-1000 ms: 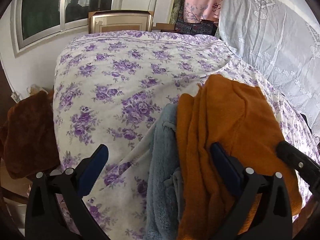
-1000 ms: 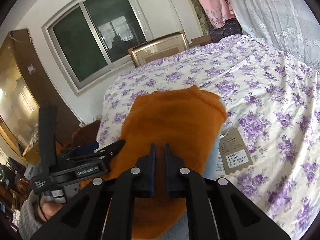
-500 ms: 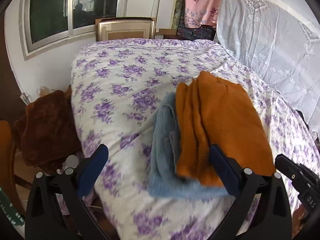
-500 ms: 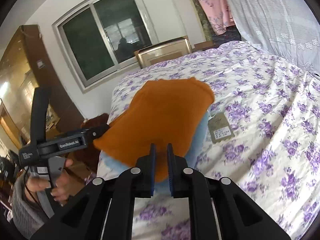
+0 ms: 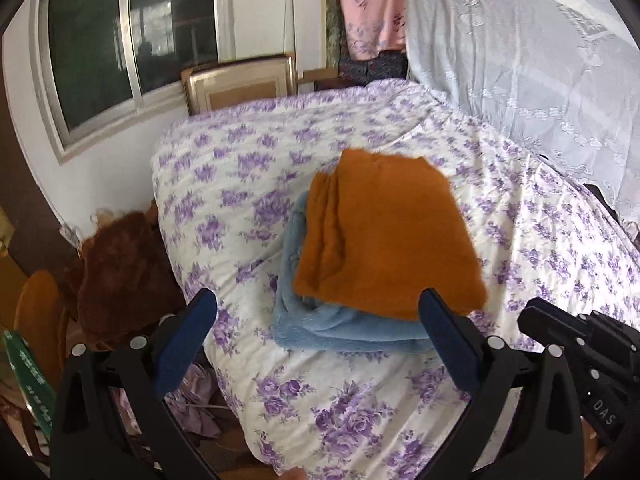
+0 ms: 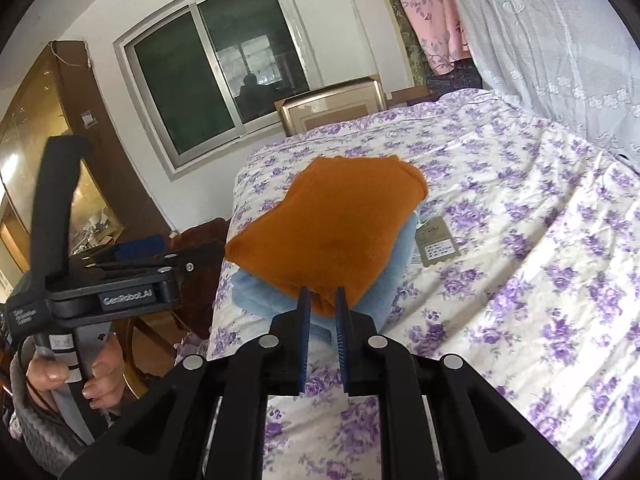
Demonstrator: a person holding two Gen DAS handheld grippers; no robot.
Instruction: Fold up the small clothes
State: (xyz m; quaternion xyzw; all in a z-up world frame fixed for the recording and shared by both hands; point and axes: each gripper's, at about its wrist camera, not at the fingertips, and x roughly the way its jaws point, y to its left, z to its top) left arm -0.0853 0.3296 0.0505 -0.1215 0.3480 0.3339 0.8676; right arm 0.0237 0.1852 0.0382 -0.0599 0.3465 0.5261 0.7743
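A: Right gripper [image 6: 320, 304]. Jaws nearly together, a narrow slit between the blue pads, and they have just been easing apart. The near corner of the orange garment [image 6: 328, 236] shows through the slit, beyond the tips; the pads do not press on it. Nothing held.

B: Left gripper [image 5: 316, 320]?

A: Jaws wide apart, blue pads [image 5: 186, 340] well separated, nothing between them. It hangs short of the near edge of the bed, pointing down toward the pile. In the right wrist view it is seen from the side, a hand [image 6: 76, 376] in a grey knit sleeve around its handle.

B: The clothes?

A: Orange garment folded, lying on top of a folded light blue fleece piece [image 5: 336, 328]. Blue one sticks out under it on the left and near sides. The stack sits on the floral bedspread [image 5: 360, 412], toward the bed's near left corner. A paper tag [image 6: 434, 242] lies on the spread just right of the stack, touching the blue edge.

B: Further out?

A: Brown plush heap [image 5: 124, 276] left of the bed, lower down. Framed picture [image 5: 240, 84] leaning at the far end under the window [image 5: 132, 44]. White lace curtain [image 5: 520, 64] along the right side, pink cloth [image 5: 372, 4] hanging beside it.
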